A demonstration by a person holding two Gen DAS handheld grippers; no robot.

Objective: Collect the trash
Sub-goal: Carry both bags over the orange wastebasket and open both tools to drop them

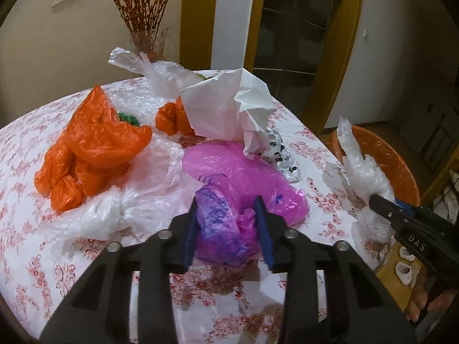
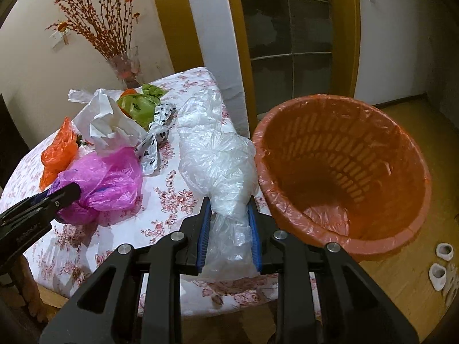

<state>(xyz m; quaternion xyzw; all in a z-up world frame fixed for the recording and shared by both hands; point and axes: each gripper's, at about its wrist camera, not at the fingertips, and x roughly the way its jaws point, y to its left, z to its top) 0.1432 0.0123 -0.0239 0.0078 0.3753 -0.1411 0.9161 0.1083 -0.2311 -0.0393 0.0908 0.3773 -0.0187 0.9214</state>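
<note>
Your left gripper [image 1: 228, 203] has its jaws pinching the near end of the pink bag [image 1: 243, 180], which lies on the floral tablecloth [image 1: 28, 154] at the near middle of the table; the blue pads press into the crumpled plastic on both sides. Your right gripper [image 2: 229, 203] pinches a clear bag [image 2: 218, 149], whose bulk stands up above the jaws while a loose tail hangs between them, just beside the rim of the orange bin [image 2: 344, 172]. The bin sits off the table's right edge, tilted toward you, lined with thin plastic, and its mouth is unobstructed. Other trash crowds the pink bag: a crumpled white bag [image 1: 226, 106] rests against its far edge, a black-and-white patterned bag [image 1: 279, 152] lies just beside it on the right, a thin clear sheet [image 1: 137, 200] spreads out at its left, and a knotted orange bag [image 1: 89, 149] lies further left. A green bag [image 2: 140, 106] sits behind the white one, seen from the right wrist. A glass vase [image 2: 126, 68] with red branches stands at the far edge of the table, well apart from both grippers. White slippers [image 2: 439, 269] lie on the wooden floor near the bin. Part of your hand [image 1: 430, 306] shows beneath the right gripper.
</note>
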